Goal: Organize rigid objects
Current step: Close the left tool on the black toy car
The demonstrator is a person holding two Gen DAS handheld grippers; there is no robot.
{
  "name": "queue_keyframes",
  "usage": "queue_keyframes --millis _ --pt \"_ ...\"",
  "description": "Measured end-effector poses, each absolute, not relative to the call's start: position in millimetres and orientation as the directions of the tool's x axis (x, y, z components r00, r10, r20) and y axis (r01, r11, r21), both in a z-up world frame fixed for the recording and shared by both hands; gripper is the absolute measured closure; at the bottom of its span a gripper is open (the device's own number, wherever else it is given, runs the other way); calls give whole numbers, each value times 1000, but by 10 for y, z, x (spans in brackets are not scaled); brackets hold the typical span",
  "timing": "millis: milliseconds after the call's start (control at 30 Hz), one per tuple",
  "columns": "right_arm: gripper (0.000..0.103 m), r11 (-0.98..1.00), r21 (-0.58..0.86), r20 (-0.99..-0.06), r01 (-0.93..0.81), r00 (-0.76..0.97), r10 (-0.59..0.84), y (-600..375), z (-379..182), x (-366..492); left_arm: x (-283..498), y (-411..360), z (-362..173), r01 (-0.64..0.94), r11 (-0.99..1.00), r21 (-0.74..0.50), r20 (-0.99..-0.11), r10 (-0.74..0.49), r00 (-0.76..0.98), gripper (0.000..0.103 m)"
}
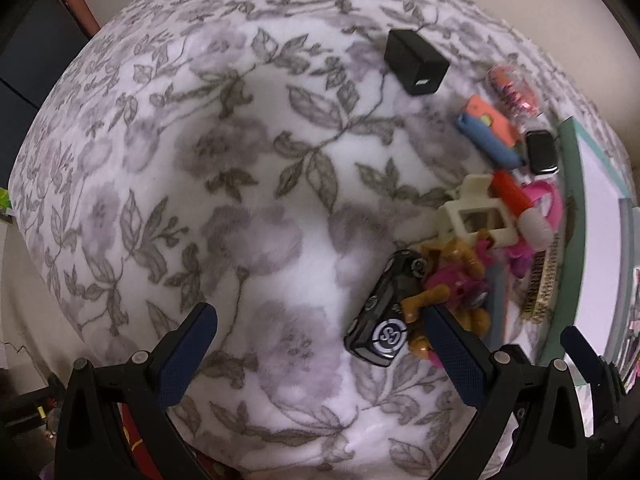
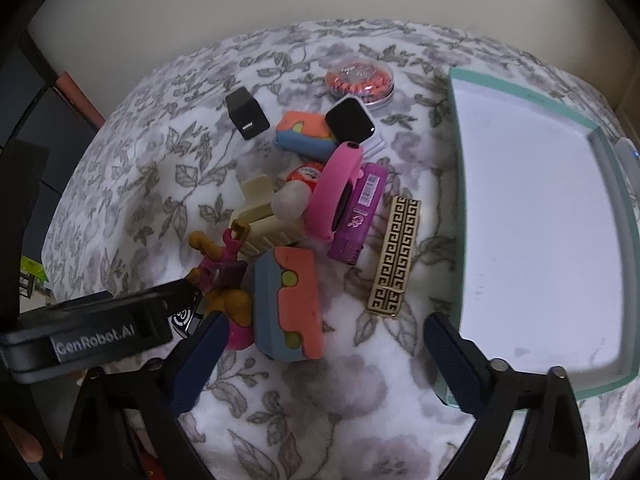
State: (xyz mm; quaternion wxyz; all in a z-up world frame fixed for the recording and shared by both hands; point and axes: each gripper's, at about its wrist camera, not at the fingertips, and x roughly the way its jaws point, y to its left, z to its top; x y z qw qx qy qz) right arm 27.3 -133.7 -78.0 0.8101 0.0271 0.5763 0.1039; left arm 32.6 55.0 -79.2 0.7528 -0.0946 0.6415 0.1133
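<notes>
Both claws are spread wide and hold nothing. The left gripper (image 1: pixel 320 332) hangs low by the black toy car (image 1: pixel 386 308), at the edge of the toy pile. The right gripper (image 2: pixel 324 340) waits near the orange and blue block (image 2: pixel 292 300). The green tray (image 2: pixel 456 184) sits just beside the pile, still bare. I think the left claw should slide over the car and pinch its long sides, gently, so the brown toy (image 1: pixel 448 276) touching the car is not dragged along.

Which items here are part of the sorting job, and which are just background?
Job items:
- teal tray
- black cube
- gold patterned bar
- purple box
- pink ring
- cream clip
- both tongs, open: left, right

Background:
- floral blanket
- beige wall
</notes>
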Motion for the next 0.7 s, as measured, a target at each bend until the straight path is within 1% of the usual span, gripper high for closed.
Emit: queue_keyframes --millis 133,367,400,433,467,500,533,567,700 --pt "15 977 150 -935 -154 299 190 -1269 -830 300 367 554 -942 -282 959 -4 -990 35 136 0" --pt "17 975 159 -931 -155 304 201 -1247 -857 358 551 524 -1192 -297 954 -43 -991 -2 136 1" --pt "20 974 162 -930 -155 306 204 -1247 -854 362 538 542 -1189 -296 954 -44 -991 -5 133 1" --pt "26 974 163 -929 -155 309 205 -1250 -846 363 558 543 -1210 -295 954 -49 -991 -10 132 1" --pt "29 975 159 -929 -154 311 200 -1249 -837 361 583 537 -1253 -293 954 -60 -991 -21 132 2" --pt "36 977 151 -931 -154 312 193 -1247 -836 362 574 556 -1240 -291 954 -71 -991 -34 129 4" --pt "39 978 143 -932 -154 311 185 -1246 -842 362 578 552 -1237 -288 954 -89 -990 -55 126 9" --pt "39 977 145 -932 -153 309 187 -1253 -846 358 595 545 -1259 -285 951 -117 -988 -81 134 15" --pt "40 976 148 -931 -157 310 191 -1263 -838 353 603 512 -1251 -259 956 -140 -983 -104 149 26"
